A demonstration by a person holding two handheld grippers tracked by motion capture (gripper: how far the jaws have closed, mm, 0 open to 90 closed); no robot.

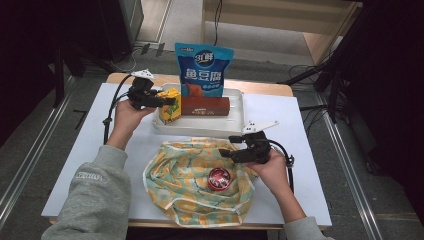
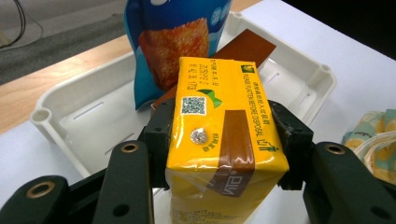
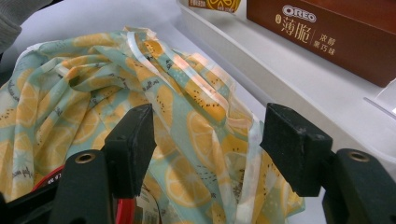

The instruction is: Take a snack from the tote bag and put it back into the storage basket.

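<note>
On the left side of the white table (image 1: 310, 165), the left gripper (image 1: 167, 101) is held by the person's left hand (image 1: 126, 116) over the near left corner of the white tray (image 1: 200, 127). Its two black jaws are clamped on the yellow drink carton (image 2: 219, 126), one pad on each side wall of the carton, as the left gripper view shows clearly. The carton stands upright at the left end of the tray; whether its bottom rests on the tray floor I cannot tell. Just to the right of it, inside the same tray, lies a brown biscuit box (image 1: 205, 106), and behind the box a blue snack bag (image 1: 203, 70) stands upright against the far side of the tray.

Nearer to the person, in front of the tray, a cloth bag with an orange-slice print (image 1: 185, 185) is spread on the table, and its mouth is open. A small round red can (image 1: 219, 178) lies inside it, toward the right part.

At the right edge of the bag, the right gripper (image 1: 226, 153) is held by the right hand (image 1: 272, 167) and points to the left. Its jaws stand apart with nothing pressed between them; in the right gripper view the rim of the bag lies in the gap below them, without contact that I can see.
</note>
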